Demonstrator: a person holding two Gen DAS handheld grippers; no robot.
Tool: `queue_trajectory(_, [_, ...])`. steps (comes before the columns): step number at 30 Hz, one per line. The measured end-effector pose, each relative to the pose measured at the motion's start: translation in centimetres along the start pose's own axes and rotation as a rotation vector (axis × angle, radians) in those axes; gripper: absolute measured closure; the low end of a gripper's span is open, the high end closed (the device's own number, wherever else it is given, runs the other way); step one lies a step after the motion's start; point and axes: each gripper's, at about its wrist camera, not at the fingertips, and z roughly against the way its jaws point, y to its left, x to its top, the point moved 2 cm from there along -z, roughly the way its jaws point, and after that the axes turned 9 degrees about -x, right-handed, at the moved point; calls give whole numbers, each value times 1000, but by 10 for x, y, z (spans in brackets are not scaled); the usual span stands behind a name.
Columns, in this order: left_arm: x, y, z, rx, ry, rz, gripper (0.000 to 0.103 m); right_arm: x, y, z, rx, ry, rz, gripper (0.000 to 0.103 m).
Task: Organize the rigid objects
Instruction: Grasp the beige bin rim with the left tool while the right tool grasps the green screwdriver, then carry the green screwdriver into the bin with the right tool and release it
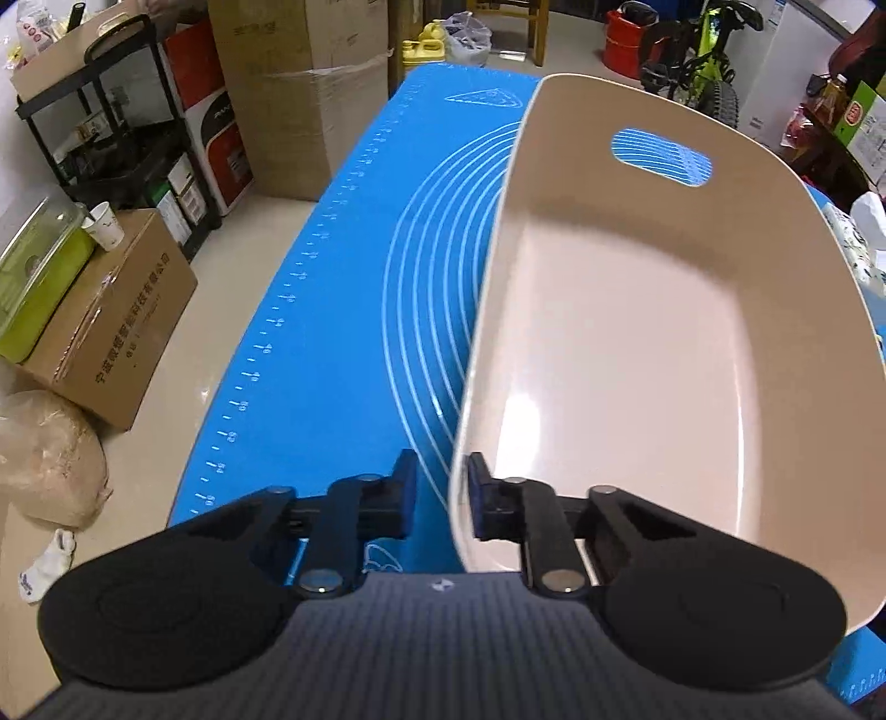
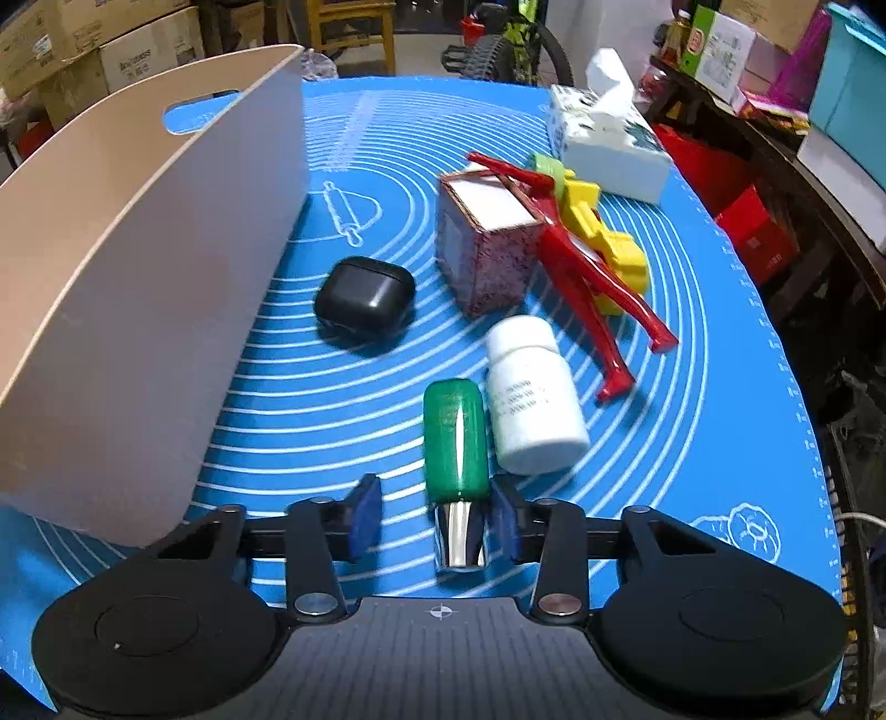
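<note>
My left gripper (image 1: 441,495) straddles the near rim of an empty beige plastic basket (image 1: 637,343), one finger outside and one inside; a gap shows, so it is open. The basket also shows at left in the right wrist view (image 2: 138,288). My right gripper (image 2: 434,518) is open around the silver cap end of a green bottle (image 2: 455,437) lying on the blue mat (image 2: 332,415). Beside it lie a white pill bottle (image 2: 531,393), a black earbud case (image 2: 365,302), a small patterned box (image 2: 487,243), a red figure (image 2: 587,266) and a yellow toy (image 2: 609,243).
A tissue box (image 2: 603,138) stands at the mat's far right. Cardboard boxes (image 1: 111,327), a shelf (image 1: 116,127) and bags stand on the floor left of the table. A bicycle (image 1: 703,50) and cluttered shelves (image 2: 775,83) stand behind and right.
</note>
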Motion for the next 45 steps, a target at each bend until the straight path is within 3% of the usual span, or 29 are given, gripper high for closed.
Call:
queue_trajectory(1, [0, -1, 0, -5, -2, 0, 90, 0, 1, 0, 3, -4, 5, 70])
queue_trajectory(2, [-1, -2, 0, -19, -2, 3, 96, 0, 3, 0, 10, -6, 10, 70])
queue_trajectory(12, [6, 1, -5, -19, -7, 14, 96, 10, -3, 20, 49, -87, -21, 70])
queue_trajectory(21, [6, 2, -5, -18, -8, 11, 97, 54, -7, 67, 94, -267, -69, 70])
queue_trajectory(28, [5, 2, -5, -21, -2, 15, 97, 101, 27, 98, 197, -411, -12, 70])
queue_trajectory(35, [6, 2, -5, -19, -1, 7, 97, 113, 91, 86, 284, -363, 145, 70])
queue_trajectory(40, [5, 3, -6, -23, -3, 3, 97, 103, 131, 71, 298, -265, 285, 70])
queue_trajectory(45, [5, 3, -5, -28, -6, 1, 97, 92, 145, 58, 284, -160, 370, 70])
